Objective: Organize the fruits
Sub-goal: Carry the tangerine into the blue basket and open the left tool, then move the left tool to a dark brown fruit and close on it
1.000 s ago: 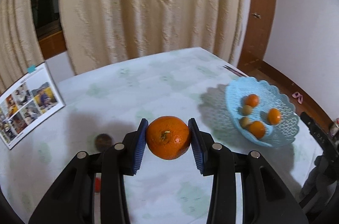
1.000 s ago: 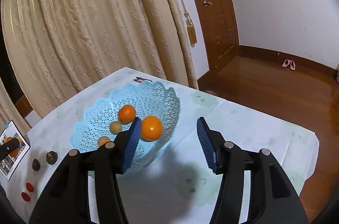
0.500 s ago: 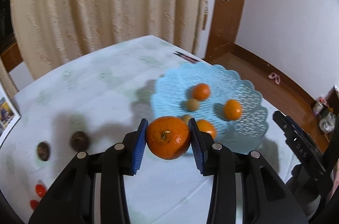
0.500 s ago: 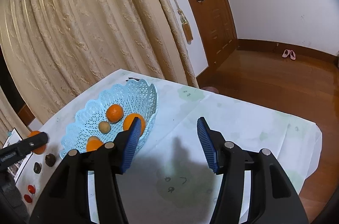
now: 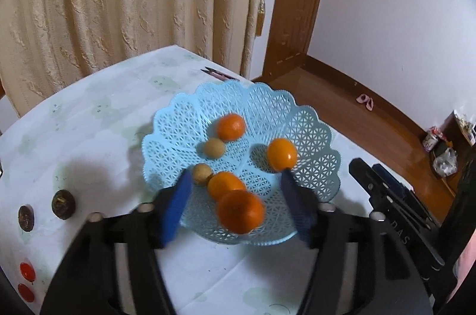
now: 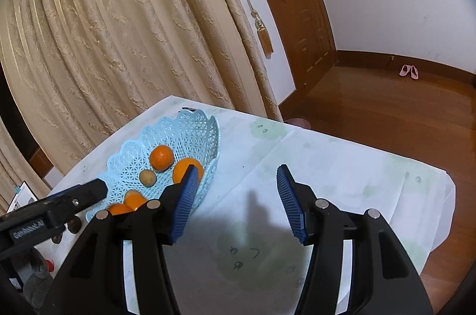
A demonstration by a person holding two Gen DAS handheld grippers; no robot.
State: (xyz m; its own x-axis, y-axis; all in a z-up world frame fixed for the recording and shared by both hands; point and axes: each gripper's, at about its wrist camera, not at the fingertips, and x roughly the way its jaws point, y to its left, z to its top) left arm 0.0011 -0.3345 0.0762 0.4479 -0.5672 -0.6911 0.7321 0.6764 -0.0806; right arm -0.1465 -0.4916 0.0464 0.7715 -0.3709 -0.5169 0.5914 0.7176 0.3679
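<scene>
My left gripper (image 5: pixel 238 202) is open over the near rim of the light blue lattice basket (image 5: pixel 315 130). A large orange (image 5: pixel 241 212), blurred, hangs free between the spread jaws above the basket. Inside lie other oranges (image 5: pixel 231 126) (image 5: pixel 281 154) (image 5: pixel 224 184) and two small tan fruits (image 5: pixel 214 148) (image 5: pixel 202 172). In the right wrist view my right gripper (image 6: pixel 236 200) is open and empty over the tablecloth, right of the basket (image 6: pixel 190 130). The left gripper's finger (image 6: pixel 56 209) shows there at the basket's near-left rim.
Two dark round fruits (image 5: pixel 63 204) (image 5: pixel 25 218) and two small red ones (image 5: pixel 27 279) lie on the tablecloth left of the basket. Thin scissors (image 5: pixel 218 73) lie behind it. The table's right edge (image 6: pixel 422 166) drops to a wooden floor. Curtains hang behind.
My left gripper swung over the basket, opened, and let go of the large orange, which now drops between the jaws. The right gripper drew back to the right of the basket.
</scene>
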